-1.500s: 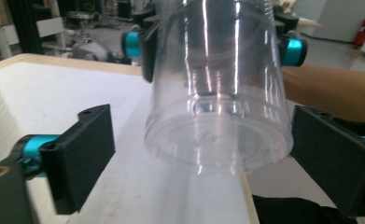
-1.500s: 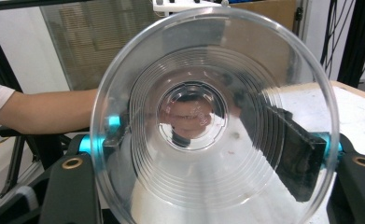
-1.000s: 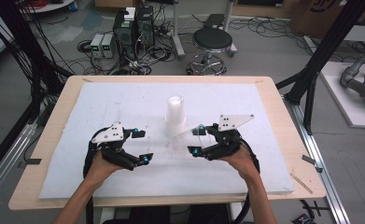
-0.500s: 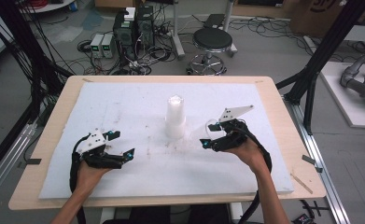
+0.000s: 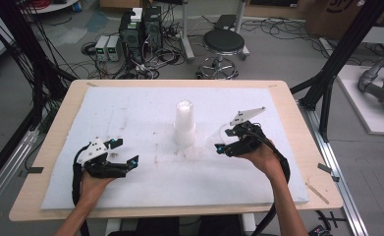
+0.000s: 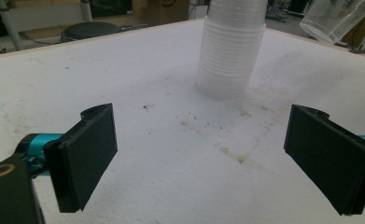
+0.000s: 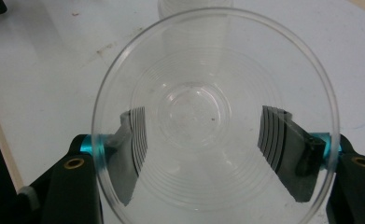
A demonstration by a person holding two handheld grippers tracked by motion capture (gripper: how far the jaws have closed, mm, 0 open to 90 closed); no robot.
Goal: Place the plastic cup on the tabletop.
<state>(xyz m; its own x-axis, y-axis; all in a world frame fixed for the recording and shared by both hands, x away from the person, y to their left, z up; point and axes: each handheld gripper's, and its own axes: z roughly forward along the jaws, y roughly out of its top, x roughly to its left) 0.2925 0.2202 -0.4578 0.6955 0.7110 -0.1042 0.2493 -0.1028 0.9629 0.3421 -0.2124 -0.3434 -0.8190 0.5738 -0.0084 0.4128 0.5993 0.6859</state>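
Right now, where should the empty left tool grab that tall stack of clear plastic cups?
Probably the top cup's wall, just under its rim, coming level from the side. The stack of clear plastic cups stands upright and mouth-down, tapering upward, so its round wall fits between the left tool's open jaws.

Right gripper (image 7: 208, 140) clamped on a clear plastic cup (image 7: 215, 116), mouth facing the camera, ribbed wall and round base seen through it. Both black jaws press the cup's outside wall from left and right, teal fittings just behind them. Behind the cup, white worktop (image 7: 45, 60) with small dark specks, its wooden edge at lower left; base of a clear cup stack (image 7: 194, 5) at top edge.
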